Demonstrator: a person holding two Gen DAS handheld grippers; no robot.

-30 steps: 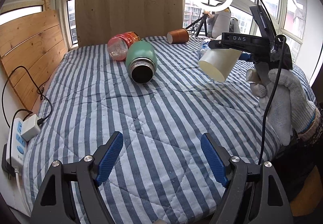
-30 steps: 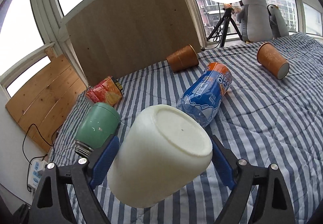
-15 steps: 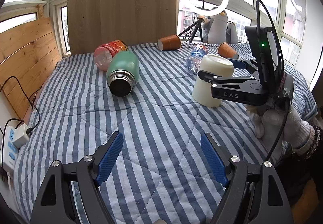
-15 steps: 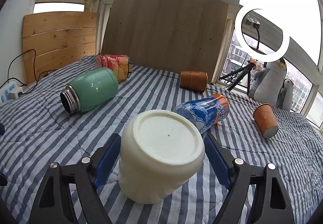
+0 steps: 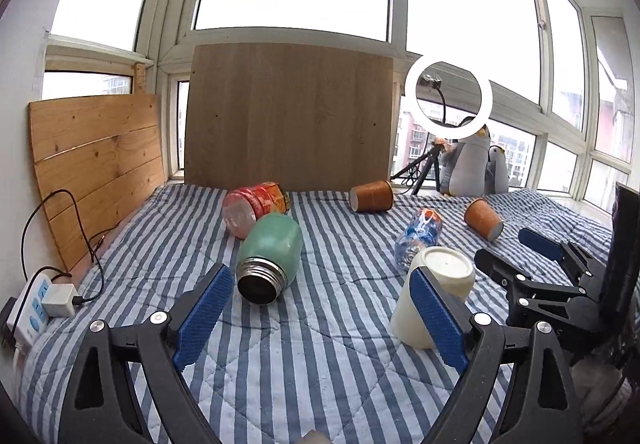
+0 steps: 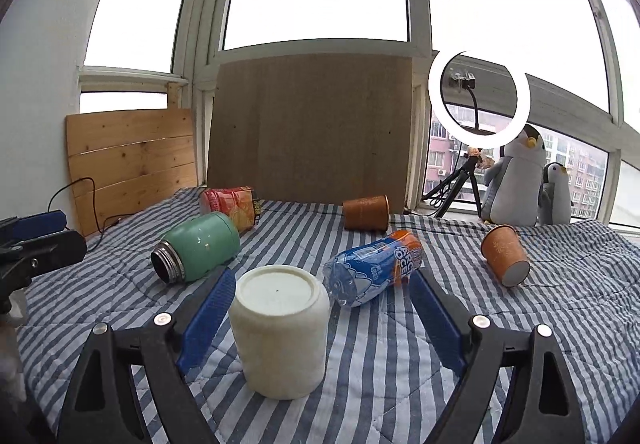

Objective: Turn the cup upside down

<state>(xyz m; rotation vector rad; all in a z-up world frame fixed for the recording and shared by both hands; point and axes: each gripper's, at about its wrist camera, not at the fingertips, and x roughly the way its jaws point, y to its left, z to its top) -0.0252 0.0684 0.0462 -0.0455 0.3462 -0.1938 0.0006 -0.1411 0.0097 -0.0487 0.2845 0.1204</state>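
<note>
- On the blue-and-white striped quilt, nearest the right camera, the cream plastic cup stands upside down, flat base up.
- The right gripper is spread wide around the cup, blue pads clear of its wall.
- The left gripper is also spread, gripping nothing.
- Beyond the cup lie a green metal flask and a blue-orange plastic bottle, both on their sides.
- Farther back lie two brown paper cups, tipped over.

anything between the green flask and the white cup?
Nothing. In the right wrist view only bare striped quilt and the right claw's left blue pad separate the green flask from the white cup.
</note>
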